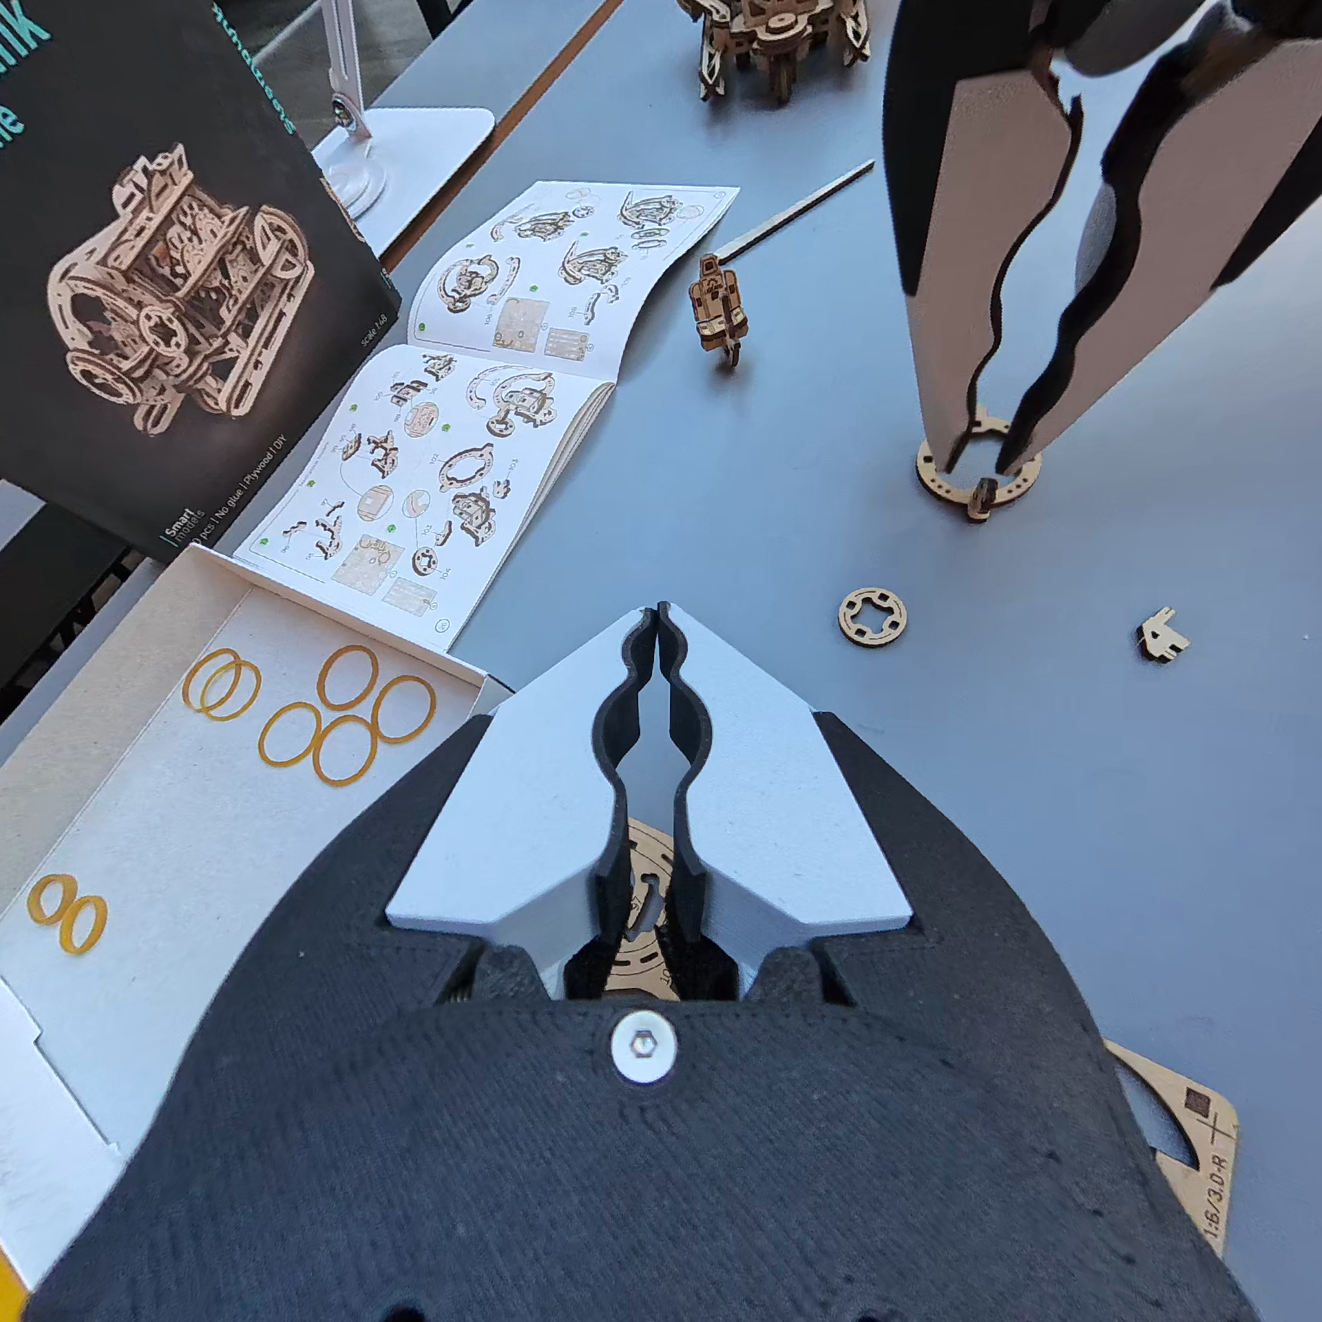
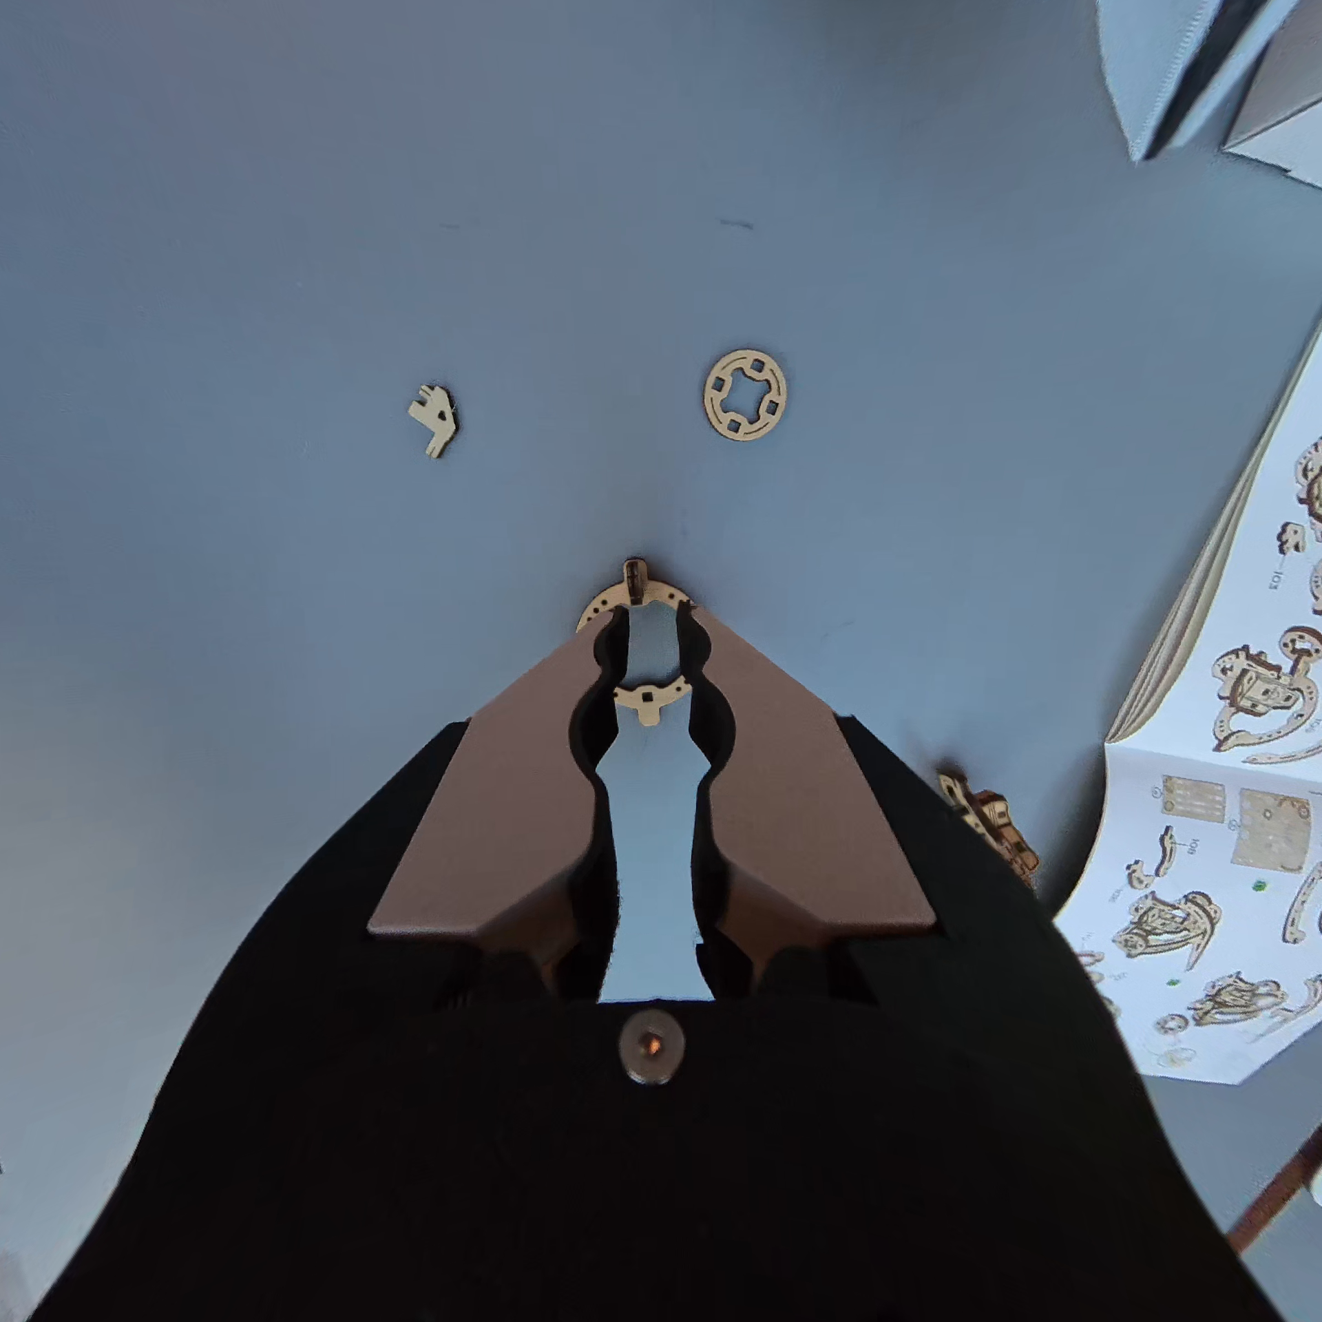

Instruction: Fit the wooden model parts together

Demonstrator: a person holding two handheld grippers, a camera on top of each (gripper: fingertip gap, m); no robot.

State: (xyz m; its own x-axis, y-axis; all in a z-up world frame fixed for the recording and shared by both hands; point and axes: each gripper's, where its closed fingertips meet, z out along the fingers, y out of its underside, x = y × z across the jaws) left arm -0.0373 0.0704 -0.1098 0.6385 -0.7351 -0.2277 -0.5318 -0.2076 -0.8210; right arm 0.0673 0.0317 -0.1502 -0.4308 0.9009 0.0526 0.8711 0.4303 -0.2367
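The ring [image 2: 647, 690] lies flat on the table [image 2: 286, 214], and I take it as my landmark: it is the base part, laid flat so that pieces can be pushed down into its slots, and one small peg [image 2: 634, 578] already stands upright in its far rim. My right gripper [image 2: 652, 621] comes down onto the ring with its fingers a little apart, the tips resting on or just above the ring's two sides; I cannot tell whether they truly press it, but I judge I am pinning it so it will not slide when the next part goes in. Beyond the ring lie the two loose pieces, a small disc [image 2: 745, 393] with a cross-shaped hole and a notched bit [image 2: 433, 419], both well apart from the ring and from each other, spread out so each can be picked singly. My left gripper [image 1: 658, 617] hangs farther from the ring than the disc does, its tips closed together on nothing, free to fetch one of those pieces. Under it a parts sheet [image 1: 1180, 1144] shows in part. To one side of the ring a small built figure [image 1: 719, 307] lies with a thin stick [image 1: 794, 211] by it; past them the open booklet [image 1: 501, 400] lies flat for reading, then the box [image 1: 143, 250] and a tray [image 1: 143, 823] of rubber bands [image 1: 343, 722].
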